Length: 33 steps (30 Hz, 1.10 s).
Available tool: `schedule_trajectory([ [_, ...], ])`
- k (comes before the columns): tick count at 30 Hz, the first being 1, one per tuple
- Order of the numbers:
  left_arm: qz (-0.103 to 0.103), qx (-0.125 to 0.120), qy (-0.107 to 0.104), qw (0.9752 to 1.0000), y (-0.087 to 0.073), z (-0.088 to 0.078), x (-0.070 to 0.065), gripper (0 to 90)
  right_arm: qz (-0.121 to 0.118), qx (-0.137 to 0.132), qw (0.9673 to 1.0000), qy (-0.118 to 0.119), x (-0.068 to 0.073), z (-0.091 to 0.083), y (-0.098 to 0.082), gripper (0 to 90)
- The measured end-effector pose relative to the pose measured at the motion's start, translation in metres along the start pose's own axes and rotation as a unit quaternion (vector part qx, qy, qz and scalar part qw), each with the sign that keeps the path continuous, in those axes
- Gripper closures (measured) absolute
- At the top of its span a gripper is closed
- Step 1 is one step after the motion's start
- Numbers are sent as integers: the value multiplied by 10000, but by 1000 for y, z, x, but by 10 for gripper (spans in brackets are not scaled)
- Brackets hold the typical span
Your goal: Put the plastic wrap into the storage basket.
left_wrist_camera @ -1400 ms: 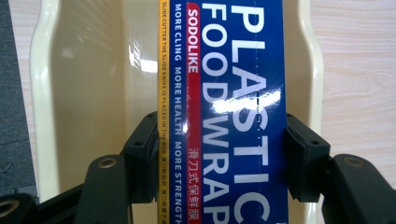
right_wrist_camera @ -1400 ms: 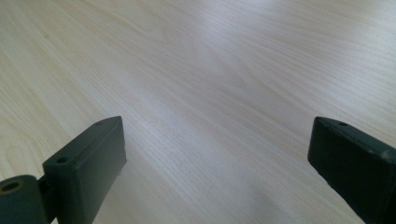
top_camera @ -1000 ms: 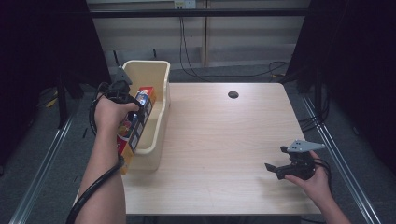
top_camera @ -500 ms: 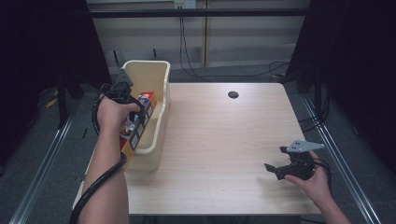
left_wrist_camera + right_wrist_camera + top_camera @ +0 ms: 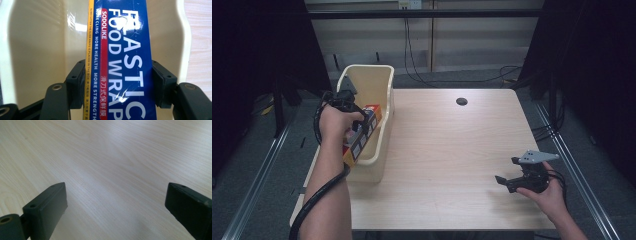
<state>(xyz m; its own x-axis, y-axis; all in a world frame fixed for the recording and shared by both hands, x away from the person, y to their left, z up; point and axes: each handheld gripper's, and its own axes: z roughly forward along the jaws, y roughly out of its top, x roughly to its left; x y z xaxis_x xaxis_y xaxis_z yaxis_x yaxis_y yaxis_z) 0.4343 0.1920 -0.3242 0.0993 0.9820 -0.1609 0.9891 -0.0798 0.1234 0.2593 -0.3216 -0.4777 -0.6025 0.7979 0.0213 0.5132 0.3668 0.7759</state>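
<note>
Food wrap box [image 5: 362, 135] clamped in left gripper [image 5: 354, 116] over cream bin [image 5: 384, 107] at table's left edge.

Seen from above: left forearm stretched up from near edge along left side of wooden table [image 5: 447, 150], wrist bent inward, hand closed round gripper body, cable looping back along arm. Box held slanting, far end over bin's interior, near end out past bin's near-left rim. In left gripper view: black pads [image 5: 76, 82] pressed on both long sides of blue box [image 5: 122, 62], printed "PLASTIC FOOD WRAP", pale bin wall behind. At near right, well apart from bin: right hand [image 5: 549, 195] resting low at table's corner, right gripper [image 5: 512, 181] pointing left, spread wide over bare wood, nothing between them.
</note>
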Motion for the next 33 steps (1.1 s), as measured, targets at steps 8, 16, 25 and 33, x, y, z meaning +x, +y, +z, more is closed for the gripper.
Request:
schedule_trajectory([
  [8, -50, 21, 31, 10000, 1, 2, 1, 399, -8, 12, 10000, -14, 0, 0, 0, 39],
  [16, -90, 167, 90, 9998, 4, 7, 0, 397, -12, 13, 10000, -20, 0, 0, 0, 39],
  [25, -94, 169, 40, 9998, 4, 9, 2, 394, -2, 34, 10000, 8, 0, 1, -1, 38],
  [33, -21, 30, -51, 10000, 6, 5, -2, 380, -28, 50, 10000, 17, 0, 2, -1, 38],
])
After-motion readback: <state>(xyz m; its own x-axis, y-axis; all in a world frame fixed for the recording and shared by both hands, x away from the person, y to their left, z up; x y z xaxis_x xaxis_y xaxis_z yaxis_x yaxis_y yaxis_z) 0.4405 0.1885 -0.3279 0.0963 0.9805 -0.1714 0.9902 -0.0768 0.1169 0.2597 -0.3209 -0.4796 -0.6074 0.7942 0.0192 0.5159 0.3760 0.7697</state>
